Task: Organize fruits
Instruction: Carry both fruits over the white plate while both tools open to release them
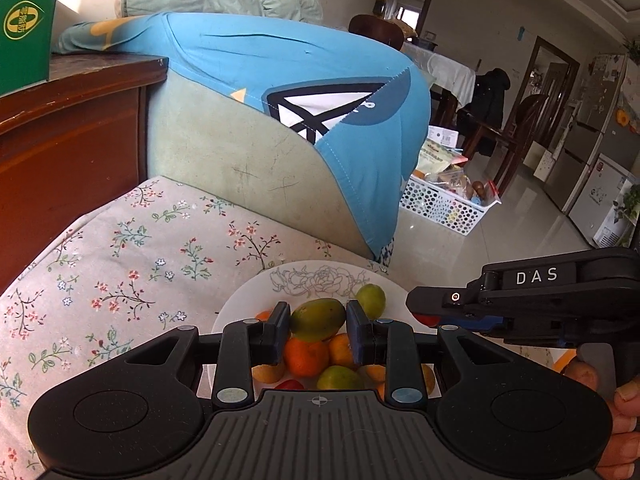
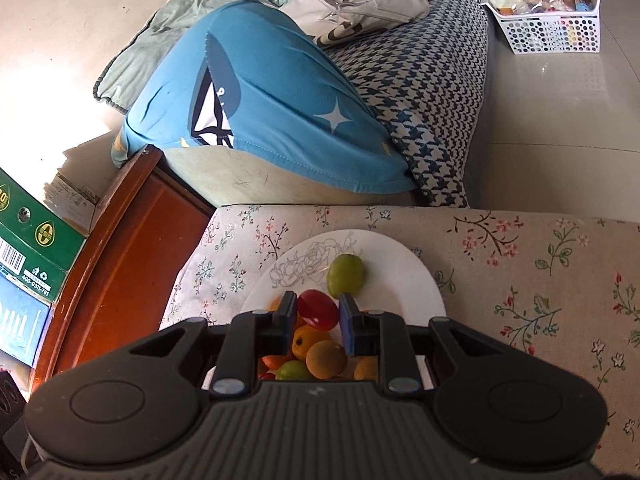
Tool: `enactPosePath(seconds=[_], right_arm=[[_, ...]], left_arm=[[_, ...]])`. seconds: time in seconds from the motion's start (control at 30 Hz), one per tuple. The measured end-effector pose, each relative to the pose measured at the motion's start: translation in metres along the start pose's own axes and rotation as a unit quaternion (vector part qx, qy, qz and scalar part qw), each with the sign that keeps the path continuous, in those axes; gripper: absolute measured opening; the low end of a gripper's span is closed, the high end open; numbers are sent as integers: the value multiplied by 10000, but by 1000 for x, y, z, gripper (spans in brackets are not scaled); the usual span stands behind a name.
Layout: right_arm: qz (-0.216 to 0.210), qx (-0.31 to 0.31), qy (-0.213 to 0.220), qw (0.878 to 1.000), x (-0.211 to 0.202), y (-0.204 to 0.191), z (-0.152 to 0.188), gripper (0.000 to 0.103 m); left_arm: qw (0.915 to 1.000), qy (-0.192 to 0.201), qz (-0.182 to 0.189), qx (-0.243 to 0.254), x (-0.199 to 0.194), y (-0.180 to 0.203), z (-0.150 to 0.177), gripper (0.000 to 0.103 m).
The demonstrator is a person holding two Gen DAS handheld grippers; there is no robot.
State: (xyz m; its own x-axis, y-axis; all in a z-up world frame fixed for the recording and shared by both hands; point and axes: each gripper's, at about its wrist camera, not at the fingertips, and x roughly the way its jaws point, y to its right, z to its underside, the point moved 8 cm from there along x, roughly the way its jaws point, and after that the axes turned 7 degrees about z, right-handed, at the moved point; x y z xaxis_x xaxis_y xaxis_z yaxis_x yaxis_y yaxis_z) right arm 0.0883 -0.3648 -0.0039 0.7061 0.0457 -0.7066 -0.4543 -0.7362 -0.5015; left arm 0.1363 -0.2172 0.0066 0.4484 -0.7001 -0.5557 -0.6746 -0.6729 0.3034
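A white plate (image 1: 320,276) with a rose drawing lies on a floral cloth (image 1: 120,264) and holds several fruits: oranges (image 1: 306,356), a green round fruit (image 1: 371,300) and others. My left gripper (image 1: 319,314) is shut on a green-yellow mango (image 1: 318,318) above the pile. My right gripper (image 2: 316,306) is shut on a small red fruit (image 2: 318,314) over the same plate (image 2: 404,268), just in front of the green round fruit (image 2: 346,276). From the left wrist view the right gripper (image 1: 420,310) reaches in from the right, a bit of red showing at its tip.
A sofa arm under a blue cover (image 1: 300,76) rises right behind the cloth. A wooden cabinet (image 1: 68,140) with a green carton (image 1: 24,24) stands at the left. On the tiled floor to the right sits a white perforated basket (image 1: 448,204) full of packets.
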Motion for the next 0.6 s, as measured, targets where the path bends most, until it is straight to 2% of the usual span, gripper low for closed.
enactPosePath(seconds=[0.43,0.57,0.6], right_arm=[[220,78,51,9997,13,8,-7,26],[249,82,72,9996,13,9,-10,27],[243,106,61,9996,13,9,-10,28]], left_arm=[[9994,-69,223,255,34,16,5,28],[9991,-35,224,351,31,20,3,32],[9991,-6,203,375,28,21,1,38]])
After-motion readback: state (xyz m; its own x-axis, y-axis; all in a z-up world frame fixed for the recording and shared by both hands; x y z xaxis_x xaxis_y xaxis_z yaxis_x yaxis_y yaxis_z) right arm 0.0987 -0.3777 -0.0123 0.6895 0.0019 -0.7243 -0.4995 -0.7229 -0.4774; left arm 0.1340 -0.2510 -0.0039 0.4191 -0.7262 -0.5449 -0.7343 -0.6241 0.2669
